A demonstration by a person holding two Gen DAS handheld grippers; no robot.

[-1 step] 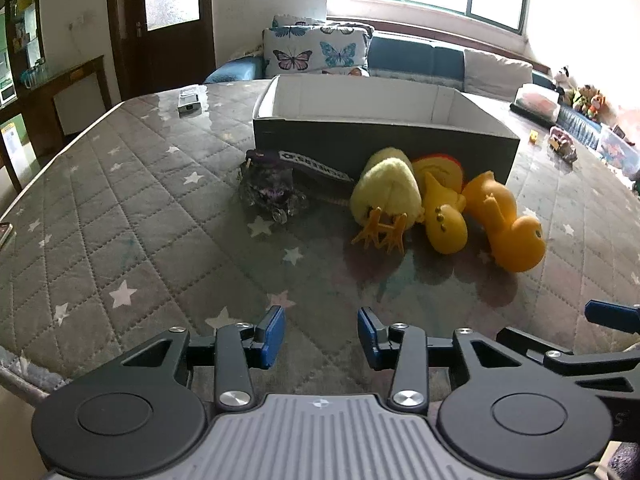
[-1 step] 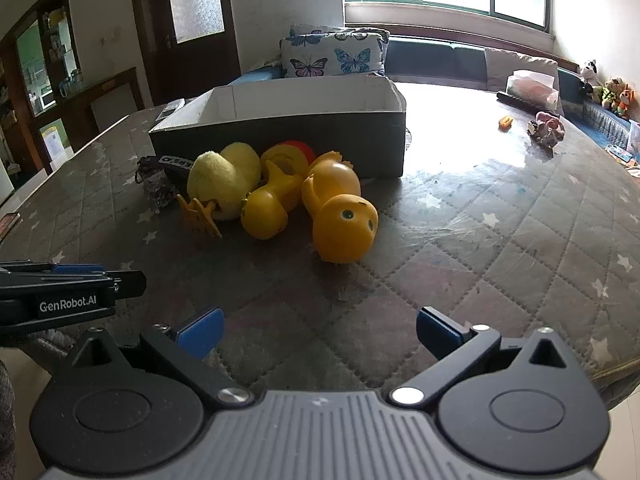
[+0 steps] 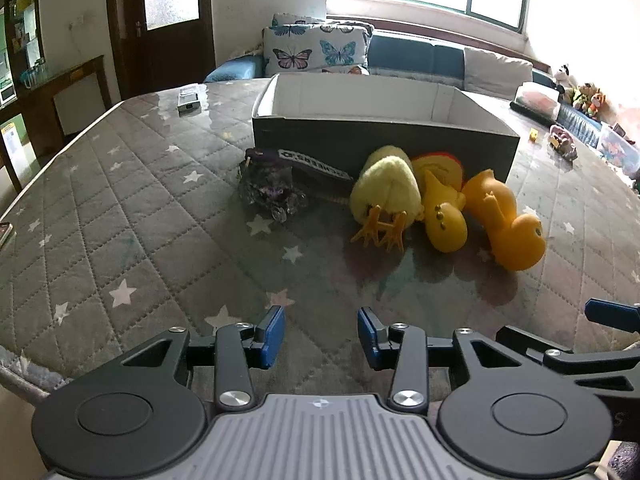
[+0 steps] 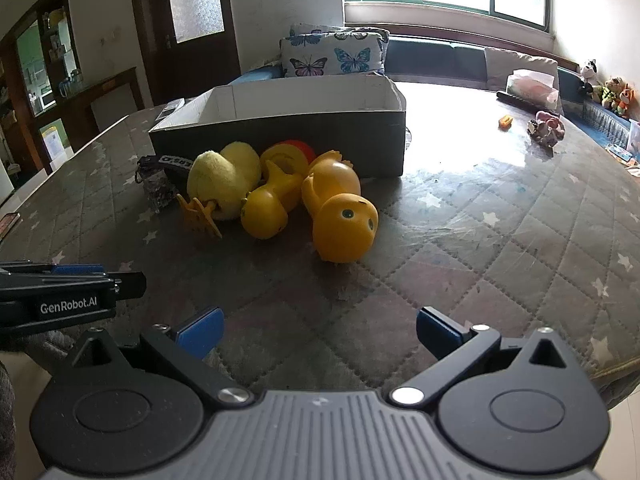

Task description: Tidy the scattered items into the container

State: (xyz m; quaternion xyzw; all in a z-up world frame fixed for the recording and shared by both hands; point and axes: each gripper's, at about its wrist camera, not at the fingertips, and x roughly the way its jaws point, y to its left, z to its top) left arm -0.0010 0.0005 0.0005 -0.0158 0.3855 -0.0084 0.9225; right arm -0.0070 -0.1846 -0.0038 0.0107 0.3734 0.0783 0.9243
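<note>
A dark cardboard box (image 3: 380,142) with a white inside stands on the table; it also shows in the right wrist view (image 4: 280,136). In front of it lie a fluffy yellow chick (image 3: 386,196) (image 4: 222,182), a small yellow rubber duck (image 3: 444,220) (image 4: 268,208), a larger orange-yellow rubber duck (image 3: 508,224) (image 4: 340,208), and a dark keychain bundle with a strap (image 3: 276,184) (image 4: 160,184). My left gripper (image 3: 320,334) is open and empty, near the table's front edge. My right gripper (image 4: 318,330) is wide open and empty, facing the large duck.
The table has a grey quilted star-pattern cover (image 3: 120,220). A small remote-like device (image 3: 188,98) lies at the far left. Small toys (image 4: 544,126) and a tissue pack (image 4: 532,84) sit at the far right. A sofa with butterfly cushions (image 3: 316,50) stands behind.
</note>
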